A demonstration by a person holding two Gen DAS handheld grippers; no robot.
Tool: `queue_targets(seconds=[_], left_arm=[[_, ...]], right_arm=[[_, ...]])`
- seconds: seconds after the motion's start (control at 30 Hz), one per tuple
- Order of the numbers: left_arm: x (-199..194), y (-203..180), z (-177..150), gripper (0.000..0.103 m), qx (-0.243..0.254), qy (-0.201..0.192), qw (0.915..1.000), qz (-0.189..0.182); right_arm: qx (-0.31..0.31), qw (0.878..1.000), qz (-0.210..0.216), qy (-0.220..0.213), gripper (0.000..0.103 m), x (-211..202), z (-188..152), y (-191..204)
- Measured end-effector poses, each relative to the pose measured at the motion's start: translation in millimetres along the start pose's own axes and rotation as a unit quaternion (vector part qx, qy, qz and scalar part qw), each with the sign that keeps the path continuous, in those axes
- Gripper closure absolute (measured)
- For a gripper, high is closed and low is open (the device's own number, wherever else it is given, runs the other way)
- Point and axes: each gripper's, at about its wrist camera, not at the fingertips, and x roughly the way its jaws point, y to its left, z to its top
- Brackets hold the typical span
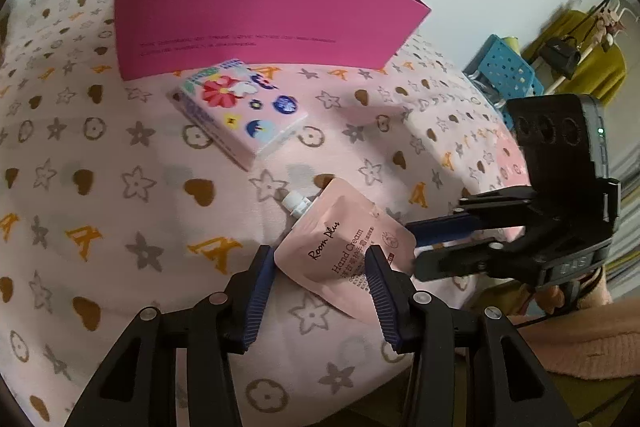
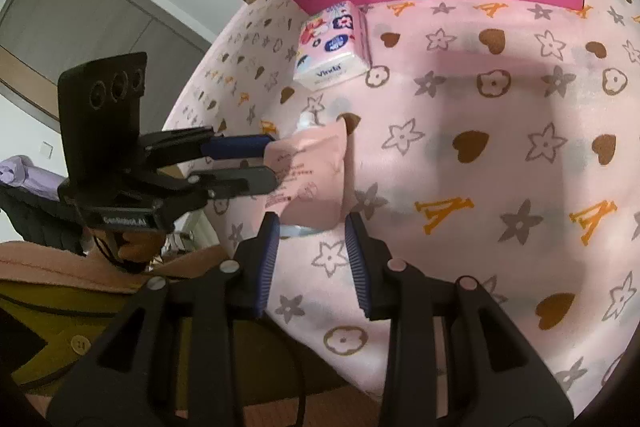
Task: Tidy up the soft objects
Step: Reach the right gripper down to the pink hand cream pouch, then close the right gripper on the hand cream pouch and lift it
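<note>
A pink hand cream pouch [image 1: 340, 247] with a white nozzle lies on the patterned bedspread. My left gripper [image 1: 318, 265] stands over its lower part, jaws apart; the left pad is at the pouch's corner and the right finger [image 1: 378, 269] overlaps its edge. My right gripper [image 1: 416, 243] reaches in from the right, jaws apart at the pouch's right corner. In the right wrist view the pouch [image 2: 312, 179] sits just beyond my right gripper [image 2: 311, 227], and my left gripper [image 2: 273, 163] brackets its left edge. No pad visibly presses on it. A flowered tissue pack [image 1: 240, 115] lies beyond.
A magenta open box [image 1: 256, 15] stands behind the tissue pack [image 2: 334, 47] on the pink bedspread [image 1: 120, 187]. A blue perforated basket [image 1: 504, 67] sits off the bed's far right. A pink sleeve [image 1: 580, 339] is at the lower right, near the bed's edge.
</note>
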Motion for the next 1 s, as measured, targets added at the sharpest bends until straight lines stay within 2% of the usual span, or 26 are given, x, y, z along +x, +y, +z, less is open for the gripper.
queue_targets(seconds=[0.07, 0.2, 0.37, 0.8, 1.0], left_arm=[[6, -4, 2, 0.056, 0.004, 0.001, 1.0000, 0.000], [8, -7, 3, 0.056, 0.007, 0.004, 0.9999, -0.009], [13, -10, 7, 0.056, 0.006, 0.001, 0.9999, -0.012], [31, -16, 32, 0.056, 0.018, 0.006, 0.9996, -0.021], [27, -12, 31, 0.056, 0.003, 0.003, 0.9996, -0.027]], right_arm=[[0.003, 1.000, -0.001, -0.005, 0.068, 0, -1, -3], [0.010, 1.000, -0.004, -0.025, 0.080, -3, 2, -8], [0.017, 0.999, -0.009, -0.039, 0.085, -6, 9, -15], [0.041, 0.996, -0.017, -0.072, 0.091, -19, 12, -33], [0.044, 0.995, -0.023, -0.090, 0.096, -28, 17, -38]])
